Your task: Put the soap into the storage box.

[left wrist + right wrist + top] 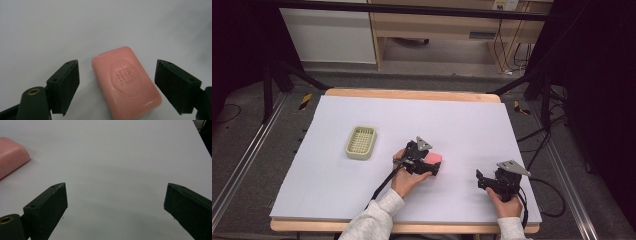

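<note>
A pink bar of soap (pixel 434 158) lies flat on the white table sheet (pixel 362 190), right of centre. My left gripper (pixel 431 166) hangs over it, held by a hand in a light sleeve. In the left gripper view the soap (pixel 126 82) sits between the two black pads with a gap on each side, so my left gripper (pixel 117 75) is open and not touching it. My right gripper (pixel 482 180) rests near the front right of the sheet. Its jaws stand wide apart over bare sheet, so my right gripper (pixel 115 197) is open and empty, with the soap (pixel 11 155) off to its left.
A pale yellow-green slotted soap dish (pixel 361 142) sits on the sheet to the left of the soap. Black cables trail from both grippers toward the front edge. Beyond the table's far edge stand black frame legs and wooden furniture.
</note>
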